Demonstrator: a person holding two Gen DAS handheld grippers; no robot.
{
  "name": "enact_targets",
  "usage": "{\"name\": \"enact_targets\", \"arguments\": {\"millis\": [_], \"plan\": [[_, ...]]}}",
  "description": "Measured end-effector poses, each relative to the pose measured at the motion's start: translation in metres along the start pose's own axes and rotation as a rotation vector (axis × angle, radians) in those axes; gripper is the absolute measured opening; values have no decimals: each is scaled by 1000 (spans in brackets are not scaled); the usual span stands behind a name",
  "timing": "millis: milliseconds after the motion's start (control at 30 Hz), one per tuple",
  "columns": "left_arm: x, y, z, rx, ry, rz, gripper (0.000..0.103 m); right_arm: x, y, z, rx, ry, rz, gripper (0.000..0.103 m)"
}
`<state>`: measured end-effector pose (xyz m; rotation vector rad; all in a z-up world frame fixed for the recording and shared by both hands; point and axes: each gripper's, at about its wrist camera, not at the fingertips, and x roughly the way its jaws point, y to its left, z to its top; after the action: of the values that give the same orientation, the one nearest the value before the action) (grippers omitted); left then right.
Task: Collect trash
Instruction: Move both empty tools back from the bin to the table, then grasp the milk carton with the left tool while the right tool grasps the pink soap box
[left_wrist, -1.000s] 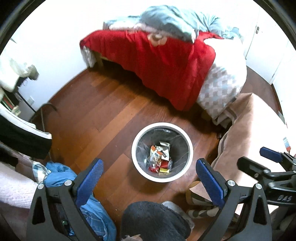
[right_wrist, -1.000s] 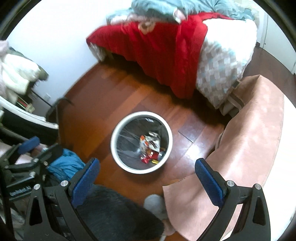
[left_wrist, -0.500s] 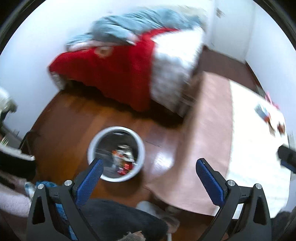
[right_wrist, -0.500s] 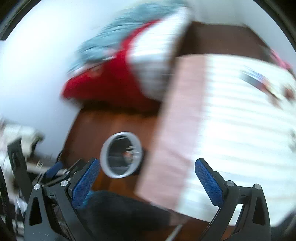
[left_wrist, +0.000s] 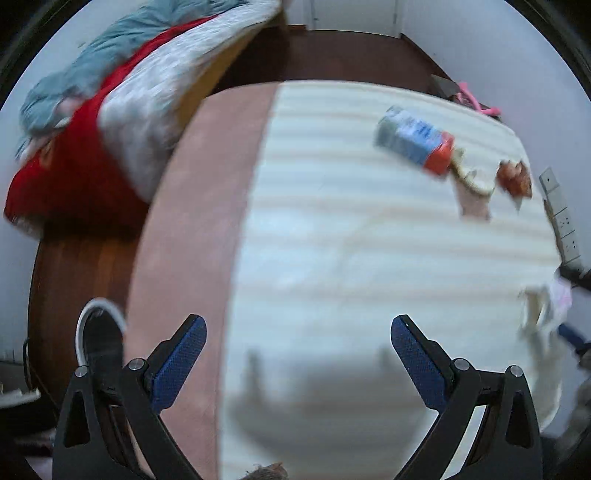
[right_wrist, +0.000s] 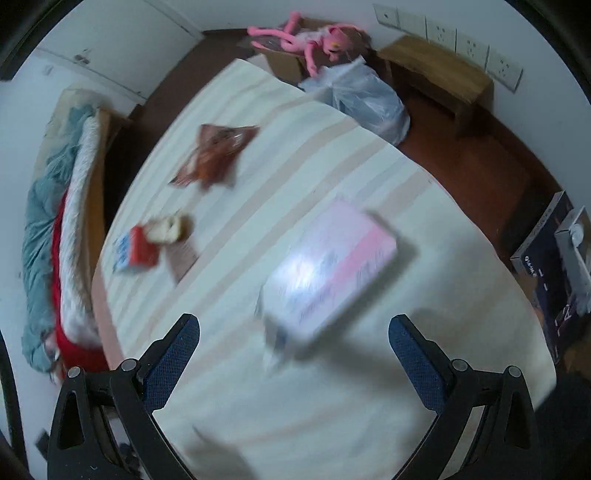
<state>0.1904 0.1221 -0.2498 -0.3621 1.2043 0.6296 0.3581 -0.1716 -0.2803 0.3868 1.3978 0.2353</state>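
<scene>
Trash lies on a striped cream bed (left_wrist: 332, 240): a blue and red carton (left_wrist: 415, 140), a crumpled pale wrapper (left_wrist: 471, 177) and a brown snack bag (left_wrist: 513, 177). In the right wrist view the carton (right_wrist: 135, 251), wrapper (right_wrist: 168, 227) and brown bag (right_wrist: 216, 155) lie far left, and a pink and white pack (right_wrist: 328, 269) lies just ahead. The white-rimmed bin (left_wrist: 98, 332) stands on the floor at lower left. My left gripper (left_wrist: 297, 363) is open and empty over the bed. My right gripper (right_wrist: 293, 360) is open and empty just before the pink pack.
A second bed with red and blue covers (left_wrist: 92, 122) stands left. A pink plush toy in a box (right_wrist: 314, 37), a plastic bag (right_wrist: 362, 99), a wooden stool (right_wrist: 432, 70) and boxes (right_wrist: 554, 266) stand around the bed on the wooden floor.
Both grippers have swung right, away from the bin and over the striped bed. The trash on the bed has come into view. Both stay open.
</scene>
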Motion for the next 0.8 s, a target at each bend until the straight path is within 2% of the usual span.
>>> {"name": "enact_targets", "arguments": {"millis": [67, 167, 200, 300, 400, 533, 600, 667, 733, 767, 800], "plan": [[5, -16, 25, 12, 1, -2, 102, 14, 5, 12, -16, 9, -32, 98], [12, -32, 65, -1, 13, -25, 102, 29, 21, 28, -89, 5, -120, 77], [16, -37, 77, -13, 24, -39, 102, 31, 33, 33, -145, -9, -122, 57], [38, -50, 117, -83, 83, -110, 102, 36, 57, 50, -257, -6, -140, 59], [60, -57, 141, -155, 148, -158, 102, 42, 74, 72, -338, -25, -188, 59], [95, -69, 165, -262, 243, -209, 101, 52, 76, 99, -322, 46, -190, 62], [113, -73, 169, -312, 304, -238, 101, 53, 75, 104, -315, 48, -190, 62], [121, -77, 171, -332, 325, -230, 99, 55, 75, 106, -327, 48, -205, 62], [112, -82, 172, -304, 284, -194, 75, 58, 76, 105, -331, 54, -209, 62], [106, -85, 170, -266, 260, -180, 67, 58, 77, 104, -340, 49, -210, 62], [101, -86, 168, -236, 247, -172, 64, 56, 78, 102, -347, 48, -211, 61]]}}
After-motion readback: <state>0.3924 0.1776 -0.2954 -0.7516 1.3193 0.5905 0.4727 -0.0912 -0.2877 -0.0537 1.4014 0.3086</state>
